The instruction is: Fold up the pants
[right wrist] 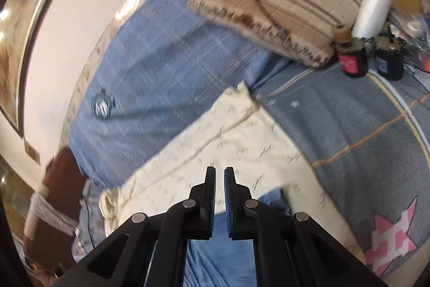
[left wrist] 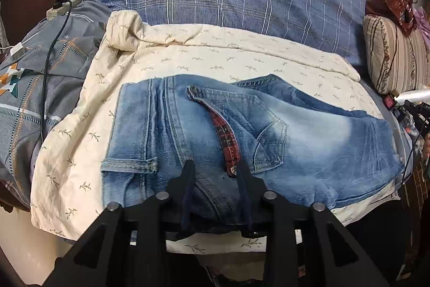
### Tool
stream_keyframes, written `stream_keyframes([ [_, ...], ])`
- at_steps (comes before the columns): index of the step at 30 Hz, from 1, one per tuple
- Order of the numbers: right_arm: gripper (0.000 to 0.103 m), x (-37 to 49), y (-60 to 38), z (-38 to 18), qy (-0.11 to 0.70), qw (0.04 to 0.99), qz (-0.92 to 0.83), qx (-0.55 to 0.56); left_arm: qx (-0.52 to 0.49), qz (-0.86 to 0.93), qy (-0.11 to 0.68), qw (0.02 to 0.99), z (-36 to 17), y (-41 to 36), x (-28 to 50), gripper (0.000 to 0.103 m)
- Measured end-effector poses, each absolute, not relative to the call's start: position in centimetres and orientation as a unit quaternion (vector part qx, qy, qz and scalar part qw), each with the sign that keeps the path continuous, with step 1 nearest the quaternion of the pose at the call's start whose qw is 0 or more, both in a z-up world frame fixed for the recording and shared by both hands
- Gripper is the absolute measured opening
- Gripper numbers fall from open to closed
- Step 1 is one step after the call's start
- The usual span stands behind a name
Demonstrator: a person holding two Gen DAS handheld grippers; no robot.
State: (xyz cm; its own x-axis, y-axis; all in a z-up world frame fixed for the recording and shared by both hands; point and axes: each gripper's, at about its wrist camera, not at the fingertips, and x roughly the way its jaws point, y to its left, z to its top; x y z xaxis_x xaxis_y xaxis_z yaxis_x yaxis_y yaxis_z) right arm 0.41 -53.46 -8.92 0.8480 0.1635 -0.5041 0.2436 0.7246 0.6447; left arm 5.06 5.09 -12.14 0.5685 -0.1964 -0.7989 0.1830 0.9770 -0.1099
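- We see the cream sheet (left wrist: pixel 215 55) spread on the bed; the jeans (left wrist: pixel 309 131) lie folded on it, long axis running side to side across the left wrist view.
- Our left gripper (left wrist: pixel 215 168) sits right over the jeans' near edge, jaws partly apart with denim between them; whether the pads press it we cannot tell.
- Our right gripper (right wrist: pixel 219 174) is closed on nothing, above the sheet, the jeans below it; we judge the left nearer.

The left gripper (left wrist: pixel 215 168) angles downward, jaws partly apart; the right gripper (right wrist: pixel 219 174) has jaws nearly together.
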Motion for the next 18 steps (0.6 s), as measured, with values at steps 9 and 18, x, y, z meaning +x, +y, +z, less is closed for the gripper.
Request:
stream_keyframes([
  [9,0.011,0.3,-52.4,-12.2,0.346,0.870,-0.011,0.350,0.077,-0.070,0.493,0.864,-15.3,3.0,4.9,0.051],
  [18,0.012,2.2,-49.8,-13.4,0.405,0.868,-0.036,0.283,0.039,-0.132,0.425,0.895,-9.4,1.1,3.1,0.052],
])
